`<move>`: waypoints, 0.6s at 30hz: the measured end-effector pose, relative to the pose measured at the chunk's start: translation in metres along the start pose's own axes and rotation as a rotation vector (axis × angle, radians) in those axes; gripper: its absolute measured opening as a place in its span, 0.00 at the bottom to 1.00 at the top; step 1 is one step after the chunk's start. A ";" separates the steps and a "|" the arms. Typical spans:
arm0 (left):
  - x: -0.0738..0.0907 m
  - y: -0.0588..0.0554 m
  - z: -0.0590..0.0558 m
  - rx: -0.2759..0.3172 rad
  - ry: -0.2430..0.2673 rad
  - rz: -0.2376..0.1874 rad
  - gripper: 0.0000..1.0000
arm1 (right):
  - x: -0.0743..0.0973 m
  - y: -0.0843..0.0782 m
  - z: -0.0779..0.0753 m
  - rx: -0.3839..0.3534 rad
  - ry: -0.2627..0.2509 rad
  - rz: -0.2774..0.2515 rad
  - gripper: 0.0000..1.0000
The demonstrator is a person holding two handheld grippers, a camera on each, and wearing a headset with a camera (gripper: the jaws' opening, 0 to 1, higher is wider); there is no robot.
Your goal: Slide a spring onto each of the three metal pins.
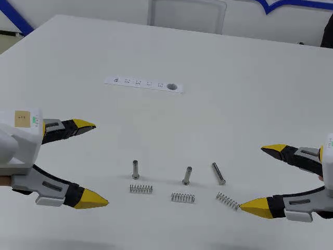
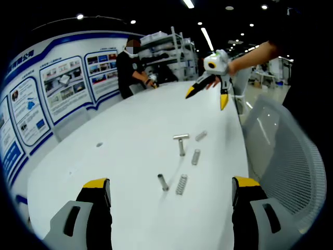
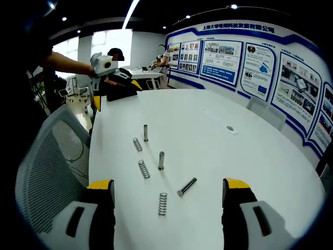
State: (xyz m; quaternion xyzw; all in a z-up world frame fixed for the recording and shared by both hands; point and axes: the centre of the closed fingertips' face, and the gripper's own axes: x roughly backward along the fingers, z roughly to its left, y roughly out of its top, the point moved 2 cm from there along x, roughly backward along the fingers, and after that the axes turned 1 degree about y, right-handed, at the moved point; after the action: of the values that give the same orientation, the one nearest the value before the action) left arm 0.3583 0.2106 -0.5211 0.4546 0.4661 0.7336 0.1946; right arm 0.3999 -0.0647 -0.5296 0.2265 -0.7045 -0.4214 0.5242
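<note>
Nothing done yet, as far as we can see: 3 springs lie loose on the worktop (image 1: pixel 234 94), none on a pin. In the row, the left pin (image 1: pixel 135 169) & the middle pin (image 1: pixel 187 175) stand upright. The right pin (image 1: pixel 218 173) lies on its side, at a slant.

Each spring lies just beside its pin, on our side of it:
- the left spring (image 1: pixel 141 189) and the middle spring (image 1: pixel 182 197) lie roughly in line w/ the row
- the right spring (image 1: pixel 227 201) lies skewed

To the left of the row hovers the left gripper (image 1: pixel 101 163), jaws wide apart, empty, well clear of the parts. On the other side is the right gripper (image 1: pixel 251 178), jaws also apart, nothing between them. Its lower tip sits just beside the end of the right spring; touching or not, we can't tell.

So we reckon 0 of 3 done, and the whole job is left: pick up a spring, thread it over a pin, x3. The 2 upright pins look the easier ones, since a spring could go on from above. The lying pin prob. needs standing up or holding w/ the other gripper first. Given where the right gripper sits, our guess is the right spring goes first.
</note>
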 end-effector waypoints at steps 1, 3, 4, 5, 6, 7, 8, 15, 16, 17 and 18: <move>0.000 0.000 0.000 0.002 0.000 -0.001 0.99 | 0.000 0.000 0.000 -0.003 -0.001 0.001 0.85; -0.001 0.000 -0.001 0.004 0.000 -0.004 0.99 | -0.001 -0.002 -0.001 -0.013 -0.001 0.004 0.84; -0.001 0.000 0.000 0.004 0.002 -0.006 0.99 | -0.001 -0.002 -0.002 -0.018 -0.002 0.006 0.83; -0.001 -0.001 0.000 0.006 0.003 -0.007 0.99 | -0.001 -0.002 -0.003 -0.019 -0.005 0.006 0.83; -0.002 -0.001 0.000 0.011 0.005 -0.012 0.99 | -0.002 -0.003 -0.004 -0.024 -0.009 0.009 0.82; -0.002 -0.002 0.000 0.014 0.007 -0.013 0.99 | -0.003 -0.003 -0.005 -0.029 -0.009 0.011 0.81; -0.002 -0.002 0.001 0.016 0.010 -0.013 0.98 | -0.003 -0.004 -0.006 -0.034 -0.011 0.012 0.80; -0.003 -0.006 0.006 0.037 0.032 -0.035 0.97 | -0.012 -0.011 -0.016 -0.061 -0.022 0.042 0.68; -0.003 -0.006 0.006 0.038 0.033 -0.034 0.97 | -0.014 -0.012 -0.017 -0.062 -0.023 0.047 0.67; -0.004 -0.008 0.007 0.039 0.036 -0.032 0.97 | -0.016 -0.013 -0.019 -0.066 -0.023 0.053 0.66; -0.004 -0.008 0.007 0.040 0.036 -0.030 0.97 | -0.018 -0.014 -0.020 -0.070 -0.024 0.057 0.65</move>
State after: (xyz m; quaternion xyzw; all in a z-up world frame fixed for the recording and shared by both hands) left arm 0.3653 0.2157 -0.5292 0.4379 0.4908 0.7294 0.1880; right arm 0.4233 -0.0656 -0.5497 0.1829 -0.7016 -0.4333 0.5352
